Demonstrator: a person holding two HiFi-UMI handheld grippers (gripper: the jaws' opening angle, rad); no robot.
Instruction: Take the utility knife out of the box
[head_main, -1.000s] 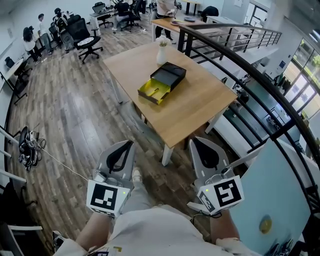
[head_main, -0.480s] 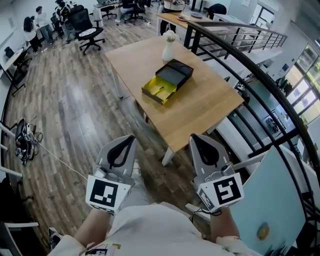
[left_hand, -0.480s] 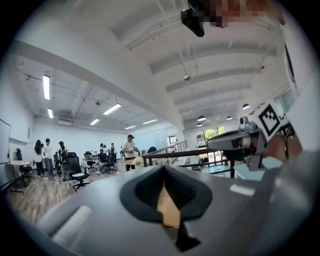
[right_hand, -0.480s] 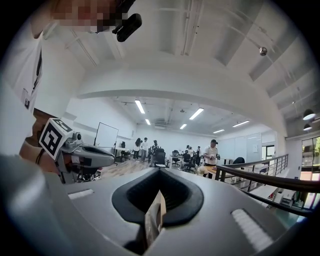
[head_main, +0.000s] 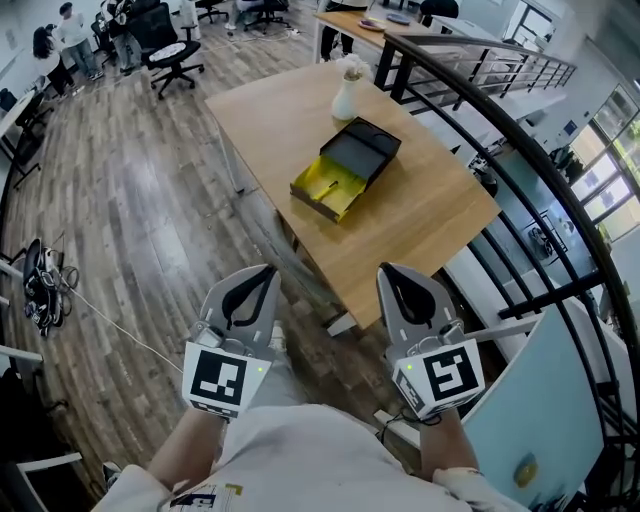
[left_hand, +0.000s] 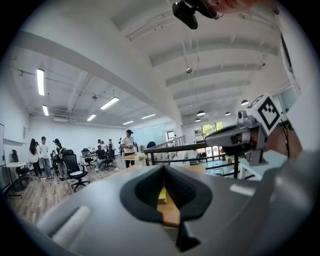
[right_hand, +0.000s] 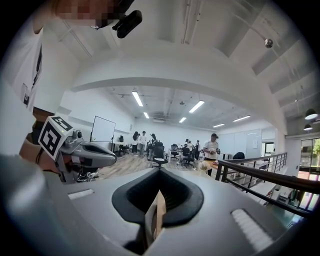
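Note:
A wooden table (head_main: 420, 215) stands ahead of me. On it lies the box, pulled apart: a black sleeve (head_main: 364, 150) and a yellow tray (head_main: 328, 186) slid out toward me. A small dark mark lies in the tray; it is too small to name. My left gripper (head_main: 260, 274) and right gripper (head_main: 392, 272) are held side by side at waist height, short of the table's near corner, both shut and empty. In the left gripper view the left gripper (left_hand: 164, 175) points at the table; the right gripper (right_hand: 157, 176) faces the office.
A white vase (head_main: 347, 94) stands behind the box. A black railing (head_main: 500, 140) curves along the table's right side. A pale blue panel (head_main: 540, 400) is at my lower right. Office chairs (head_main: 170, 50) and people fill the far left; cables (head_main: 40, 285) lie on the floor.
I have walked nearer: the table and box appear larger and closer to the grippers. Both grippers have travelled forward together and stayed shut.

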